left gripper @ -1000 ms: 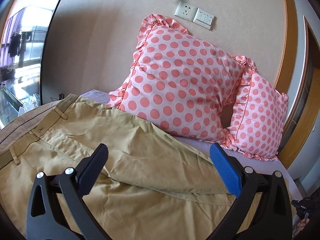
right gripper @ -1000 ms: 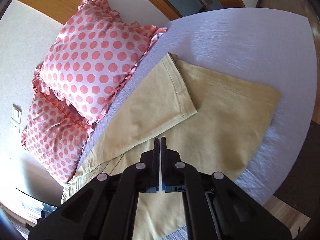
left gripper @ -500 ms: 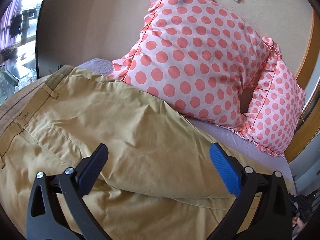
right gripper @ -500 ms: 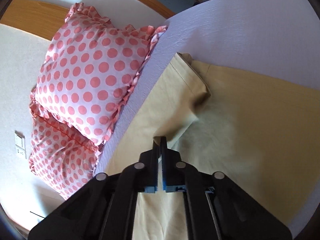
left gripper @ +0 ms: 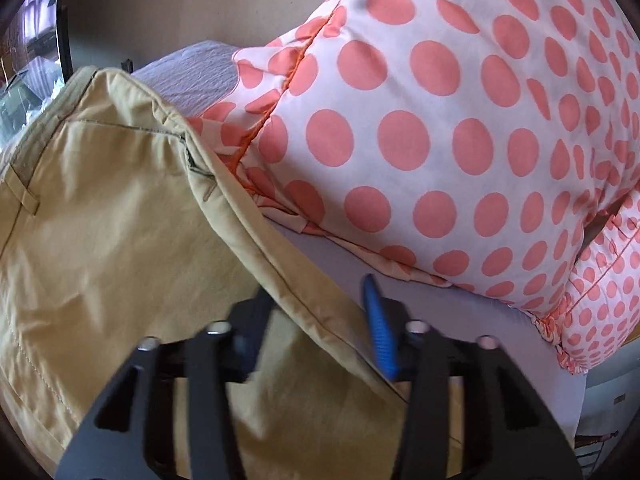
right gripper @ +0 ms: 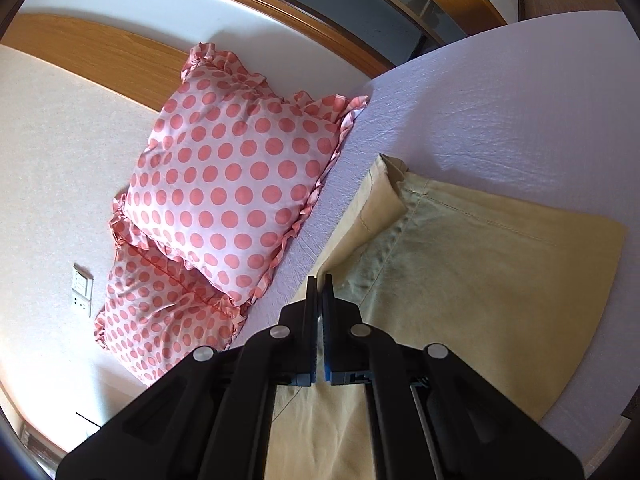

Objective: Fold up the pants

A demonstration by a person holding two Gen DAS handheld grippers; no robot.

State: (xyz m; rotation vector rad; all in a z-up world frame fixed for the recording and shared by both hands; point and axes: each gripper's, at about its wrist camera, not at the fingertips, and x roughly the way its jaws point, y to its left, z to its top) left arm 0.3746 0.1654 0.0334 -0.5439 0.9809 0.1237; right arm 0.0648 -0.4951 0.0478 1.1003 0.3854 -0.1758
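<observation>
Tan pants (left gripper: 112, 240) lie on a lilac bed sheet (left gripper: 328, 256). In the left wrist view my left gripper (left gripper: 316, 308) straddles the pants' upper side edge, with the blurred jaws partly closed around the raised fabric fold. The waistband with a belt loop (left gripper: 30, 200) is at the left. In the right wrist view my right gripper (right gripper: 320, 292) is shut on the pants' edge (right gripper: 460, 264), lifting a leg whose hem (right gripper: 390, 172) curls over.
Two white pillows with coral dots lean on the wall behind the bed (left gripper: 460, 128) (right gripper: 236, 184). A wall socket (right gripper: 80, 292) is beside them. The wooden headboard trim (right gripper: 120, 52) and the bed's edge (right gripper: 580, 408) are near.
My left gripper has dropped toward the pants' far edge and its jaws have narrowed around the fold. My right gripper, still shut, has pulled the leg so its hem folds over.
</observation>
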